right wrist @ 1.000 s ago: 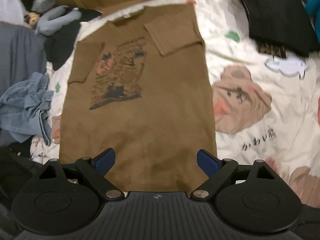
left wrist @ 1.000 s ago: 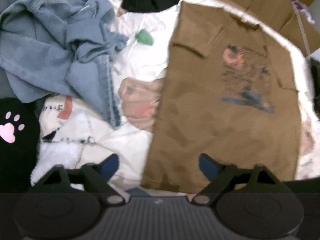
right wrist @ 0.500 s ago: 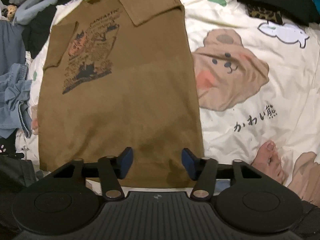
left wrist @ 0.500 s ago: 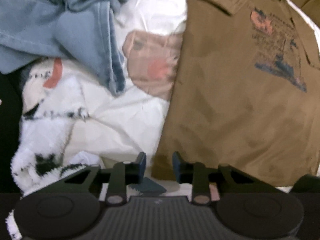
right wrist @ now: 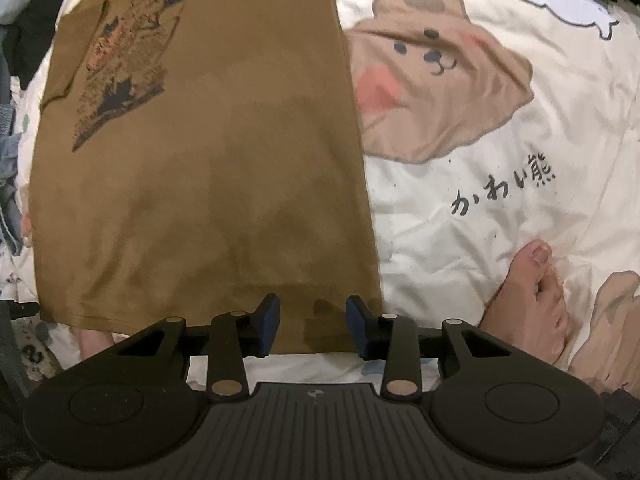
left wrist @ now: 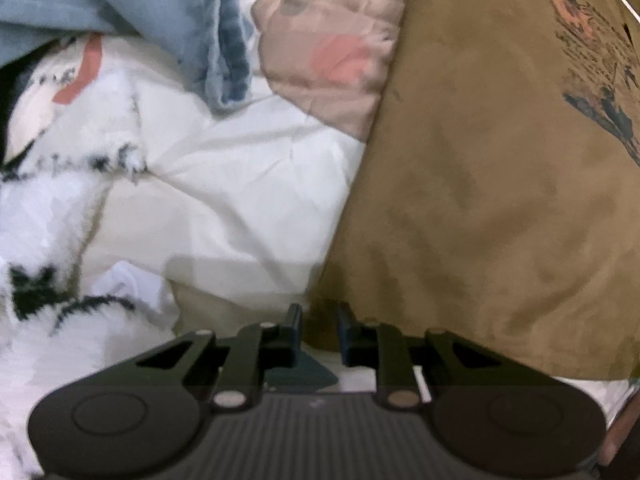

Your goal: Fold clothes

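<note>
A brown T-shirt (right wrist: pixel 200 160) with a dark chest print lies flat on the bed, sleeves folded in, hem towards me. My right gripper (right wrist: pixel 312 320) is down at the hem near the shirt's bottom right corner. Its jaws are closing, with the hem edge between the blue pads and a clear gap left. In the left wrist view the same T-shirt (left wrist: pixel 500 200) fills the right side. My left gripper (left wrist: pixel 320 330) straddles its bottom left corner. These jaws are closing too, now narrow, and the fabric between them does not look pinched.
The bear-print white sheet (right wrist: pixel 480 200) covers the bed. A person's bare foot (right wrist: pixel 536 304) rests right of the right gripper. A blue denim garment (left wrist: pixel 180 20) and a fluffy white cloth with black marks (left wrist: pixel 60 220) lie left of the shirt.
Both grippers have come down from above the shirt to its hem. Their jaws went from wide open to narrow, the left more than the right.
</note>
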Tool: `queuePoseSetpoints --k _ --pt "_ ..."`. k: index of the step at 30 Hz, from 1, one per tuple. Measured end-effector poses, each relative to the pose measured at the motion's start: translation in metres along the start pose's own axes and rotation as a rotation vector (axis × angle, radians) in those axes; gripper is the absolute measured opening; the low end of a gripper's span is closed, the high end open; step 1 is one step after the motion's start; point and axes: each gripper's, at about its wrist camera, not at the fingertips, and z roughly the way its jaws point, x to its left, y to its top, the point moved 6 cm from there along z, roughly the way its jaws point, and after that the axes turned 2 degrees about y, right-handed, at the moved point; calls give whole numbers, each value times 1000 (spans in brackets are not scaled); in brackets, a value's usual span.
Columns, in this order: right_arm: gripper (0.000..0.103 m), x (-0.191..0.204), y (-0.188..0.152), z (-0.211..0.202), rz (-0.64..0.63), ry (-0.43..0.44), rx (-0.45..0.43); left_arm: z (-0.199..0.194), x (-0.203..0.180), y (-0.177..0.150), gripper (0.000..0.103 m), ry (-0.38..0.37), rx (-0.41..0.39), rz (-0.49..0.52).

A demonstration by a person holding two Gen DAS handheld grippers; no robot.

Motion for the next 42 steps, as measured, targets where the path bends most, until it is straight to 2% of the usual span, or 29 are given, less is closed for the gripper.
queuePoseSetpoints --k 7,17,20,36,40,41,42 --pt "43 -1 -3 24 -14 -10 53 19 4 -1 22 -2 33 -33" --pt "43 -8 -10 43 -23 -46 104 21 4 -1 23 -13 29 -37" --pt "43 -12 -12 42 -19 -73 101 18 5 -3 22 -26 28 -38" --pt "42 -33 -17 55 4 -91 109 6 6 -5 23 -30 -13 -43" --pt "19 -29 -17 52 5 -64 90 3 4 -6 19 -34 -25 -38" --pt "12 -29 -17 50 6 -60 86 3 5 -7 13 -43 -26 -44" --pt "10 -29 -17 48 9 -55 83 2 6 -7 10 -53 -25 -54"
